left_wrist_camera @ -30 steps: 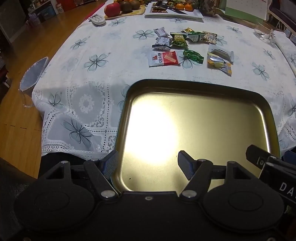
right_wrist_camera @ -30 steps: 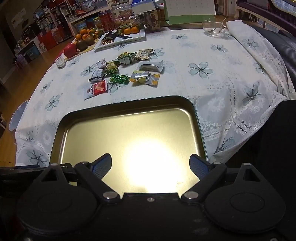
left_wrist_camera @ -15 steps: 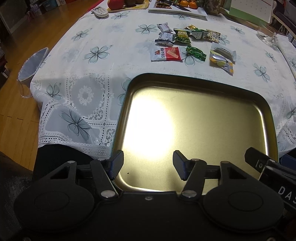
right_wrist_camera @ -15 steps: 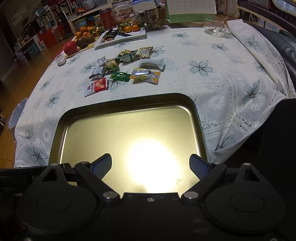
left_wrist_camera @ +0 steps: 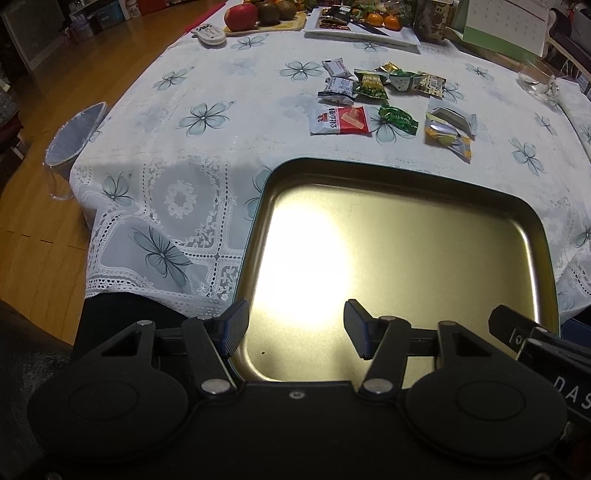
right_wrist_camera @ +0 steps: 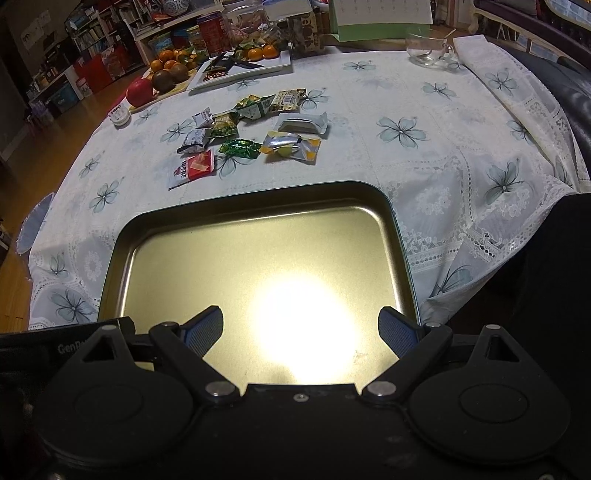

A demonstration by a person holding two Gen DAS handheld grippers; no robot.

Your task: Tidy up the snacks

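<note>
Both wrist views look steeply down, close over the shared tray (left_wrist_camera: 406,184).

The tray's (left_wrist_camera: 406,192) near rim at 6 o'clock is hidden behind the left tool's (left_wrist_camera: 295,326) black body, and likewise behind the right tool (right_wrist_camera: 301,332) in its own view. A bright glare washes out part of the tray floor. Print on the snack packets (left_wrist_camera: 340,120) is too small to read. The calendar (left_wrist_camera: 506,22) at 1 o'clock is cut off by the top edge. Shelf contents (right_wrist_camera: 92,37) at 11 o'clock are dim and indistinct
</note>
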